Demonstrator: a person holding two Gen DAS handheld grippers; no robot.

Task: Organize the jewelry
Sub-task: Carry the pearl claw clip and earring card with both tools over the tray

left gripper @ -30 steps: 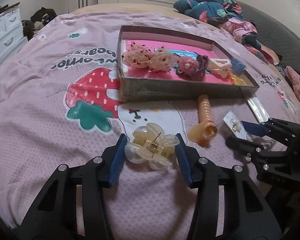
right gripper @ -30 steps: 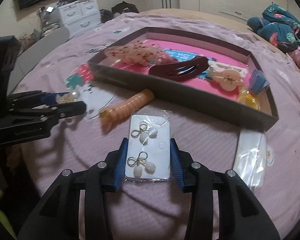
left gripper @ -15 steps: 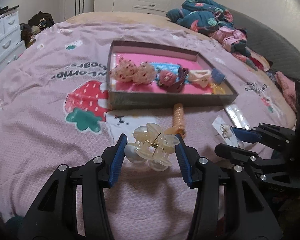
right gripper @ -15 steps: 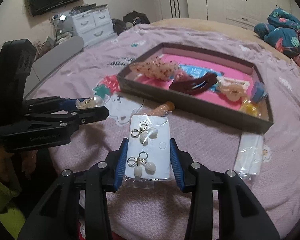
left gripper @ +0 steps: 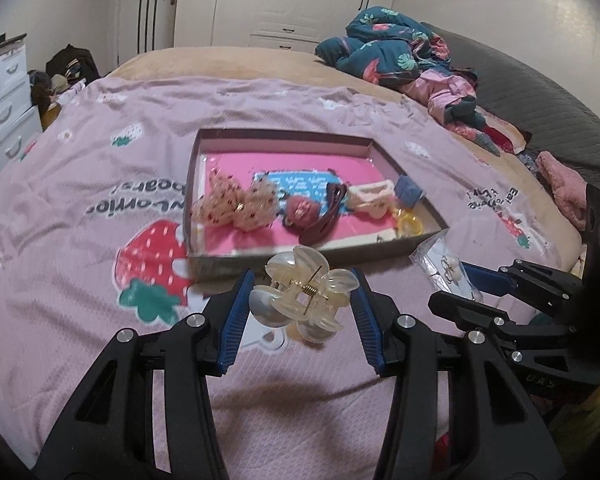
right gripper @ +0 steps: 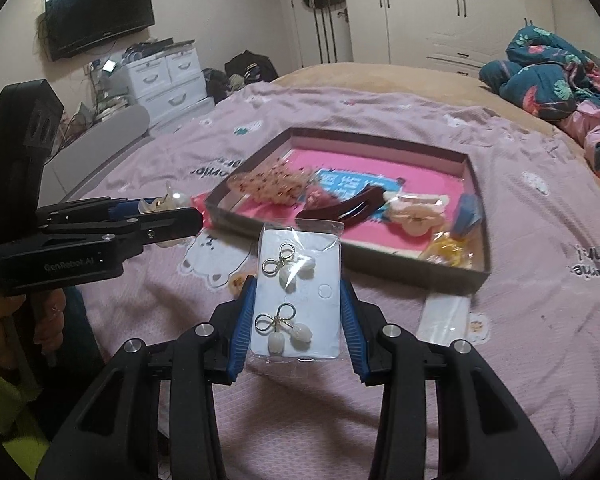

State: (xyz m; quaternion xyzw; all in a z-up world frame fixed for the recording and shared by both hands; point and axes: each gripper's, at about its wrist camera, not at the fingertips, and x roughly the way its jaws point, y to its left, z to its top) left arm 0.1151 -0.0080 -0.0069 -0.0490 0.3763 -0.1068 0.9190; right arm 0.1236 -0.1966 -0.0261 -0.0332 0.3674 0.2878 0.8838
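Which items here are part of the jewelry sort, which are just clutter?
Job:
- hair claw in left tool
- earring card in right tool
- tray
- burgundy clip and scrunchie in the tray

Lying about:
- clothes pile
- TV
- drawers

Bed with pink strawberry-print cover [left gripper: 80, 184], shallow cardboard tray [left gripper: 284, 258], clear plastic packet [right gripper: 444, 318], heaped clothes [left gripper: 404, 60]
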